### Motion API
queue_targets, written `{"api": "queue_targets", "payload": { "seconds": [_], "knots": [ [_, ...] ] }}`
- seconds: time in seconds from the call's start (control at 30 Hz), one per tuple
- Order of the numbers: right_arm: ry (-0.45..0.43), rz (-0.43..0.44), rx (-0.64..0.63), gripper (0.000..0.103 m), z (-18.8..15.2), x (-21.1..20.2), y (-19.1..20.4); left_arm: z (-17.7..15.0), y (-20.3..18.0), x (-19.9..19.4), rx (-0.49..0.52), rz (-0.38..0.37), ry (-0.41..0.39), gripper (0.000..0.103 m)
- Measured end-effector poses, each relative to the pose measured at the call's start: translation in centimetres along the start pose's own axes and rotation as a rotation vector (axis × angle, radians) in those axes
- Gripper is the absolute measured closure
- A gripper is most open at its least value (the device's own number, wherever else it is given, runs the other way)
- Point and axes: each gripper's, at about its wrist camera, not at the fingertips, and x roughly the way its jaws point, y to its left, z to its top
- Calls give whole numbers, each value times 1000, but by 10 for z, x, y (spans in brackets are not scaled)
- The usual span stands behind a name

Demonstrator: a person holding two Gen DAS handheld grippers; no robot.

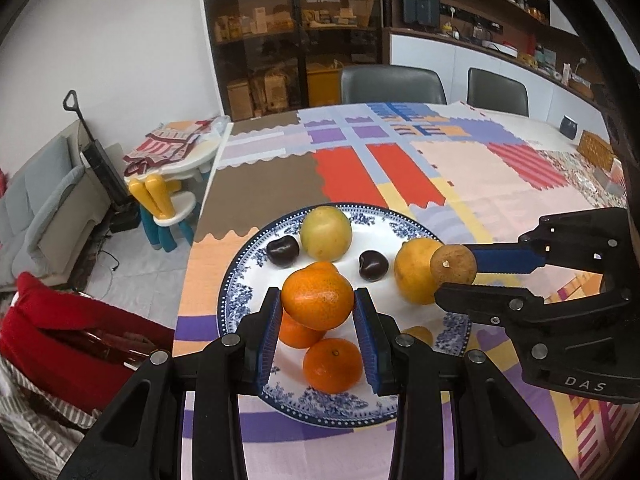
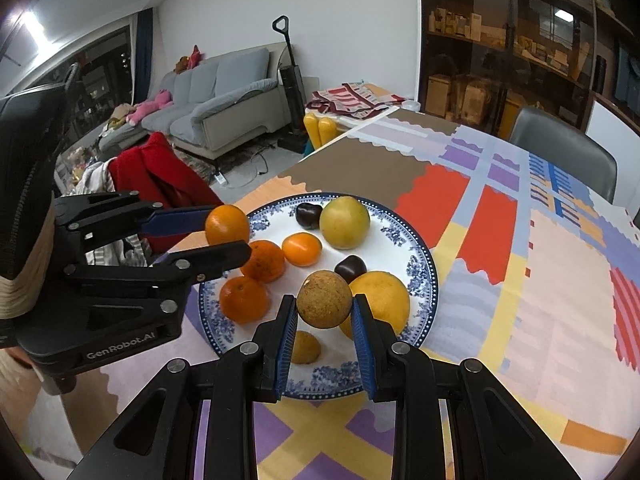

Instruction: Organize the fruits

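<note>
1. Blue-padded fingers of the left gripper [image 1: 318, 300] clamp a bright orange mandarin [image 1: 318, 295], held above the round white plate with a blue floral rim [image 1: 240, 280]; its blunt knob points up and away from the camera.
2. Likewise, the right gripper [image 2: 324, 305] pinches a rough brown round fruit [image 2: 324, 299] over the plate's near side, its pale stem scar facing the left camera.
3. On the plate lie two more orange mandarins [image 1: 333, 365], a smaller orange one [image 2: 301, 249], a large yellow-orange citrus [image 1: 416, 271], a yellow-green round fruit [image 1: 326, 233], two dark glossy chestnut-like fruits [image 1: 283, 251] and a small brownish-yellow fruit [image 2: 306, 346]. The citrus sits just behind the brown fruit.
4. Beneath the plate, a patchwork tablecloth in red, purple, brown and pink [image 1: 460, 168] covers the table.
5. Beyond stand grey chairs [image 1: 392, 84], a glass-fronted cabinet [image 1: 292, 32], a grey sofa [image 2: 224, 92] and an upright vacuum [image 2: 290, 80].
</note>
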Motion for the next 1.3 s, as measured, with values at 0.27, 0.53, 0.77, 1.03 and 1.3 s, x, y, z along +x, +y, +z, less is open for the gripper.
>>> {"api": "queue_targets", "payload": {
  "seconds": [0.27, 0.53, 0.77, 1.03, 1.3],
  "knots": [
    [18, 1, -4, 74, 2, 13, -2, 3, 2, 16, 27, -3, 28, 67],
    [17, -4, -2, 74, 3, 16, -3, 2, 5, 15, 30, 13, 29, 57],
    [-10, -41, 4, 58, 1, 7, -3, 2, 5, -6, 15, 69, -7, 49],
    [-66, -88, 60, 46, -9, -31, -9, 0, -13, -48, -46, 100, -70, 33],
    [-148, -169, 115, 28, -27, -85, -18, -3, -44, -91, -109, 119, -149, 12]
  ]
}}
